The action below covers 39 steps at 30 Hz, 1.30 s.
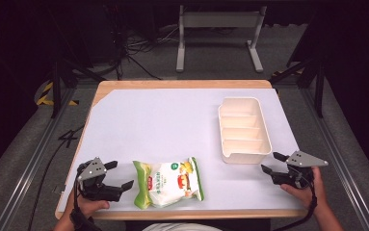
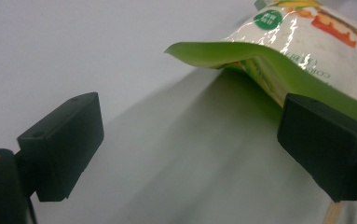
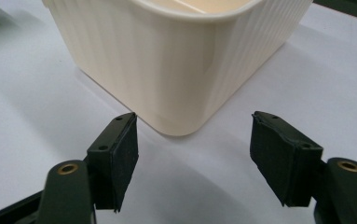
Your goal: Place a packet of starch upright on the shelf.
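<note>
At the near edge of the bench (image 1: 124, 110), the left tool (image 1: 119, 174) lies low in the person's left hand (image 1: 91, 206), its jaws spread wide with nothing between them, pointing toward the snack bag (image 1: 169, 183) just beside it. In the left gripper view the bag (image 2: 302, 51) lies ahead and to the right, its green sealed end lifted a little off the white surface and curling toward the camera, one jaw close by the bag's green edge; whether that jaw touches the film cannot be told. The bag lies flat near the front middle of the bench, printed face up, white in the middle with green ends. On the other side, the right hand (image 1: 307, 190) holds the right tool (image 1: 270, 162) near the front right of the bench, jaws likewise wide apart and empty, aimed at the near end of the cream tray (image 1: 244, 156). In the right gripper view the tray's ribbed corner (image 3: 176, 70) stands just beyond the jaw tips, close but not between the pads. Farther back, the tray runs away from the person along the right side of the bench, split by cross walls into four compartments, well apart from the bag. Beyond the bench's far edge a grey metal stand (image 1: 218, 33) sits on the floor.
</note>
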Available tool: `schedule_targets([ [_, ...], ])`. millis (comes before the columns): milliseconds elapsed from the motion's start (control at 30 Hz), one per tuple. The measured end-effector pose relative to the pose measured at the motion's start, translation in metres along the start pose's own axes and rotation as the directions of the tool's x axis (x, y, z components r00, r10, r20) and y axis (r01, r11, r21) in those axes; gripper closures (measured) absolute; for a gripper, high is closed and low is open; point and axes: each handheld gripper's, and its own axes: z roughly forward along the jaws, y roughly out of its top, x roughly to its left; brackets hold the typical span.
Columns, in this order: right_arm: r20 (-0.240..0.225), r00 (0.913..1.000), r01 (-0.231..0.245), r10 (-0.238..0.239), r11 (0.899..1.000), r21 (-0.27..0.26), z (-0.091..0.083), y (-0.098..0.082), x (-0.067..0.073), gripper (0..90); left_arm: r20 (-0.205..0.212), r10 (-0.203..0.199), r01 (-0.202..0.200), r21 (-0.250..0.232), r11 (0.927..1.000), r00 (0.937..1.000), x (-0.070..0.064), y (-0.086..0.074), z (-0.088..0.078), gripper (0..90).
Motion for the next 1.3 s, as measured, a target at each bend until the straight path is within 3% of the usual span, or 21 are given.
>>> schedule_targets([
  [67,-0.001,1.0000,0.006,-0.006,1.000,0.001,0.000,0.000,0.001,32.0,0.019,-0.011,0.011,0.001,0.9999,0.9998,-0.002,0.003,-0.001,9.1],
  [133,0.004,1.0000,0.005,-0.005,1.000,0.001,0.000,0.001,0.001,32.0,0.073,-0.014,0.014,0.006,0.9999,0.9973,-0.008,0.006,-0.002,9.3],
  [267,0.007,0.9999,0.013,-0.013,1.000,0.004,0.000,0.003,0.004,31.6,0.083,-0.017,0.014,0.039,0.9991,0.9964,-0.020,0.011,0.001,9.0],
  [467,0.012,0.9998,0.017,-0.017,1.000,0.005,0.000,0.004,0.005,31.4,0.140,-0.012,0.004,0.059,0.9982,0.9901,-0.034,0.020,0.007,9.1],
  [567,0.011,0.9999,0.013,-0.013,1.000,0.012,0.001,0.003,0.003,31.4,0.130,0.019,-0.031,0.092,0.9953,0.9914,-0.040,0.026,0.013,9.0],
  [600,0.011,0.9999,0.013,-0.013,1.000,0.012,0.001,0.003,0.003,31.4,0.130,0.019,-0.031,0.092,0.9953,0.9914,-0.040,0.026,0.013,8.8],
  [667,0.009,0.9999,0.014,-0.014,1.000,0.011,0.001,0.002,0.003,31.4,0.096,0.005,-0.018,0.140,0.9900,0.9954,-0.044,0.026,0.023,8.8],
  [767,0.007,0.9998,0.016,-0.016,1.000,0.007,0.001,0.002,0.002,31.2,0.099,-0.007,-0.011,0.179,0.9839,0.9951,-0.043,0.025,0.032,9.0],
  [833,0.007,0.9998,0.017,-0.017,1.000,0.010,0.001,0.002,0.003,31.2,0.122,-0.011,-0.014,0.200,0.9797,0.9925,-0.044,0.024,0.038,10.6],
  [900,0.006,0.9997,0.023,-0.024,1.000,0.014,0.002,0.003,0.004,31.1,0.135,-0.012,-0.018,0.220,0.9752,0.9907,-0.042,0.023,0.049,15.3],
  [1033,0.006,0.9997,0.023,-0.023,1.000,0.018,0.002,0.002,0.004,31.1,0.167,-0.036,-0.002,0.223,0.9748,0.9852,-0.039,0.023,0.054,27.1],
  [1100,0.005,0.9998,0.021,-0.021,1.000,0.019,0.003,0.002,0.003,31.1,0.215,-0.031,-0.011,0.194,0.9810,0.9762,-0.038,0.025,0.053,35.8],
  [1267,0.002,0.9998,0.022,-0.022,1.000,0.022,0.004,0.002,0.004,31.3,0.238,-0.045,0.010,0.146,0.9892,0.9703,-0.029,0.030,0.051,63.5],
  [1300,0.002,0.9997,0.024,-0.024,0.999,0.023,0.004,0.002,0.004,31.3,0.226,-0.041,0.009,0.144,0.9895,0.9732,-0.028,0.032,0.053,69.1],
])
